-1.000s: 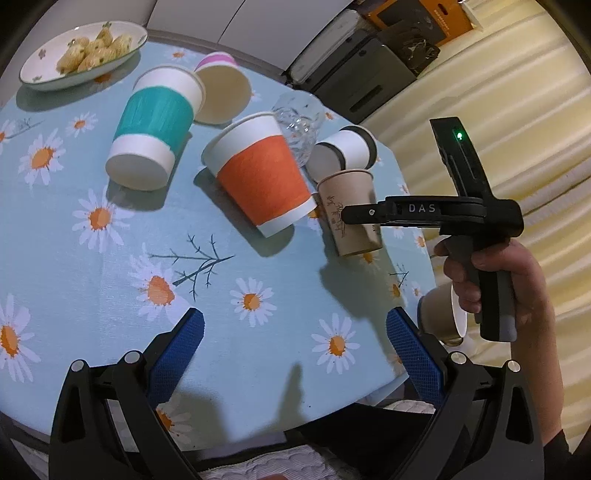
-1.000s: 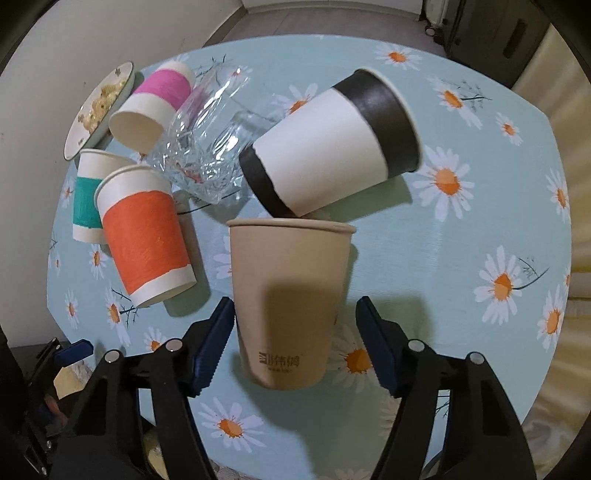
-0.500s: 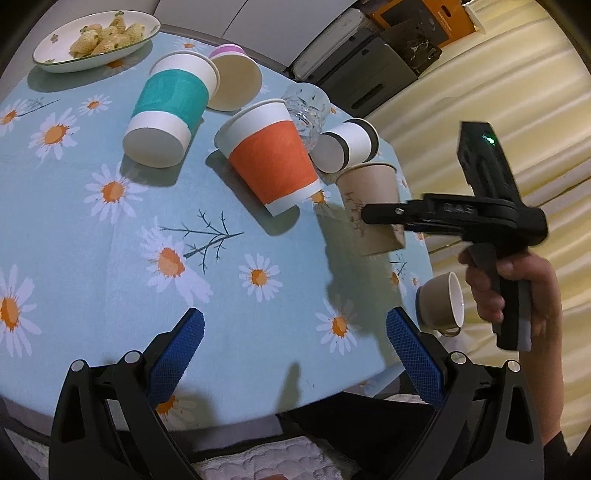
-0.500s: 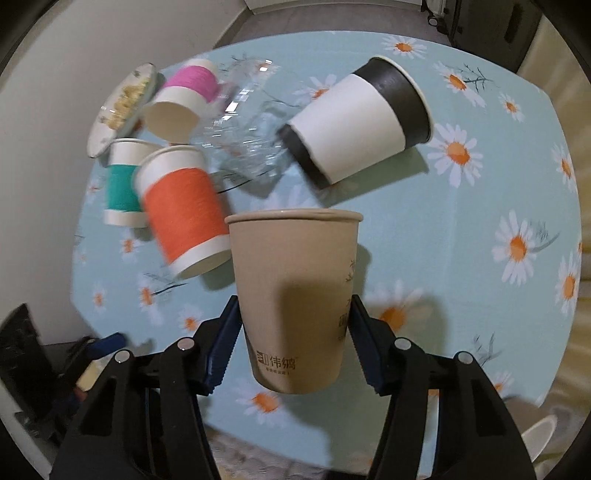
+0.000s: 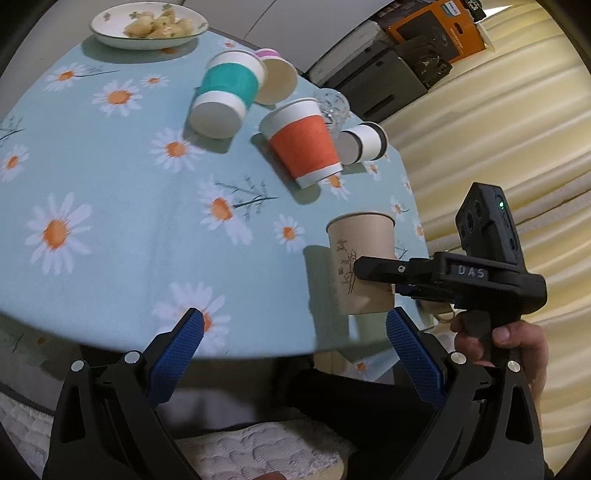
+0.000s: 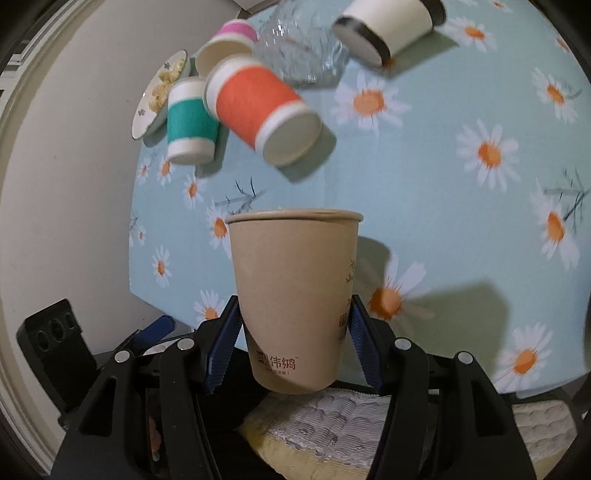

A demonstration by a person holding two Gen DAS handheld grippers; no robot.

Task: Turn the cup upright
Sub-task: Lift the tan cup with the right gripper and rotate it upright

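Note:
My right gripper (image 6: pixel 291 332) is shut on a plain brown paper cup (image 6: pixel 295 288), its blue pads pressing both sides of the lower half. The cup is lifted above the front edge of the daisy tablecloth, mouth up in the left wrist view (image 5: pixel 360 258), where the right gripper (image 5: pixel 373 275) shows from the side. My left gripper (image 5: pixel 291 343) is open and empty, low over the near table edge.
Lying on the cloth (image 5: pixel 110 206) are an orange-banded cup (image 5: pixel 304 147), a teal-banded cup (image 5: pixel 225 99), a pink-banded cup (image 5: pixel 275 79), a black-banded cup (image 5: pixel 364 142) and a clear glass (image 5: pixel 334 107). A plate of snacks (image 5: pixel 147 24) stands far left. A beige cushion lies below.
The right gripper closed on the brown cup, lifted it off the cloth and drew it back toward the near edge. The left gripper pulled back and down.

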